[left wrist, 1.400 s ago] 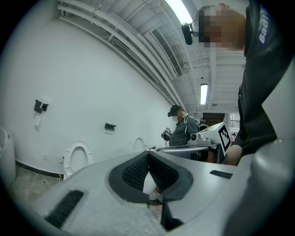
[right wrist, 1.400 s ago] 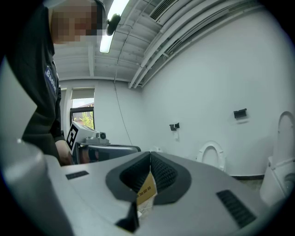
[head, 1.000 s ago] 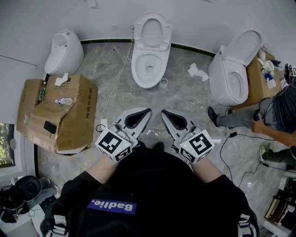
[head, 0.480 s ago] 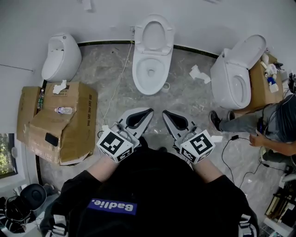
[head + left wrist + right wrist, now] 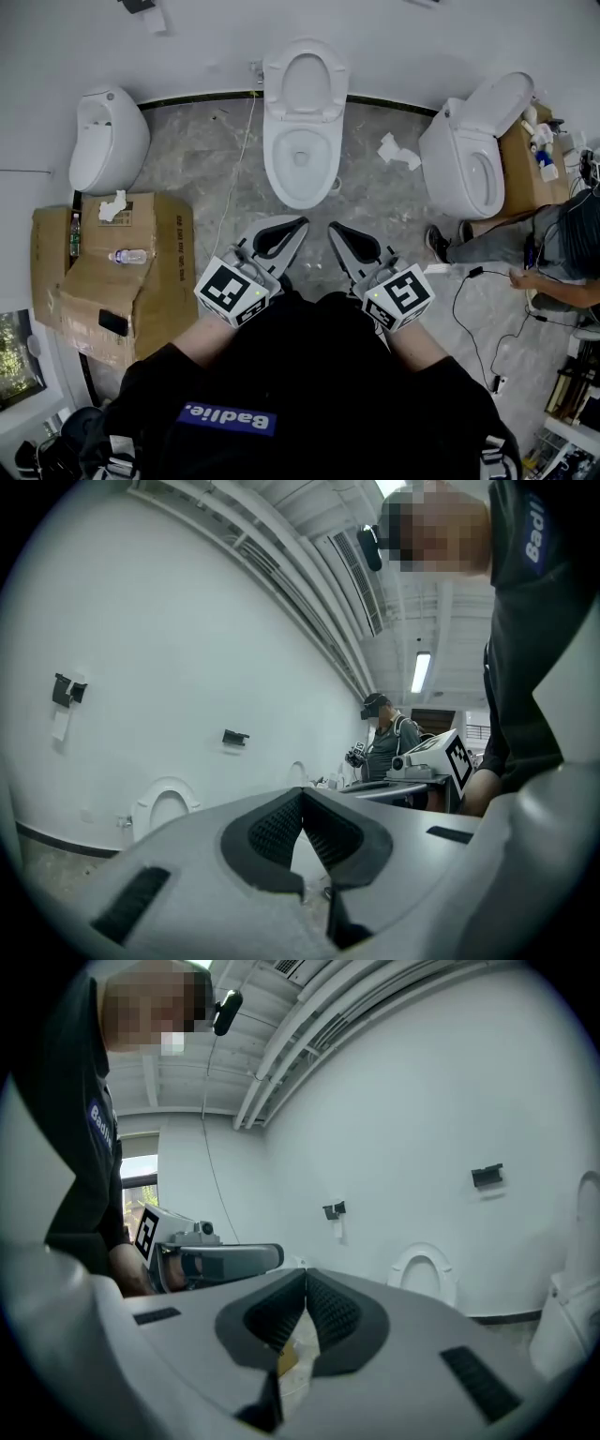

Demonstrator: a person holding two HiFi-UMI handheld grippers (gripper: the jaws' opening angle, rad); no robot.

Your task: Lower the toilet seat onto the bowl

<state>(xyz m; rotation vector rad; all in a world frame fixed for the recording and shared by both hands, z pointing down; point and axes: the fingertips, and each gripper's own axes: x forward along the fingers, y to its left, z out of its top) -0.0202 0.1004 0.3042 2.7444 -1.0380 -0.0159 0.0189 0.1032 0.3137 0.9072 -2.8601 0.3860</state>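
The white toilet (image 5: 300, 155) stands against the far wall, its seat (image 5: 306, 80) raised upright over the open bowl. The seat shows as a pale ring in the left gripper view (image 5: 167, 804) and in the right gripper view (image 5: 424, 1273). My left gripper (image 5: 298, 223) and right gripper (image 5: 333, 228) are held side by side in front of my body, well short of the bowl and pointing toward it. Both are shut, tips meeting, nothing between them (image 5: 300, 794) (image 5: 305, 1277).
A white wall fixture (image 5: 108, 141) hangs at the left, above a flattened cardboard box (image 5: 141, 272) with a bottle on it. A second toilet (image 5: 469, 159) stands at the right beside a crouching person (image 5: 553, 244). Crumpled paper (image 5: 398, 150) and cables lie on the marble floor.
The toilet has drawn nearer and slid down the head view as I moved forward. Both grippers stayed shut and kept their place before my body.
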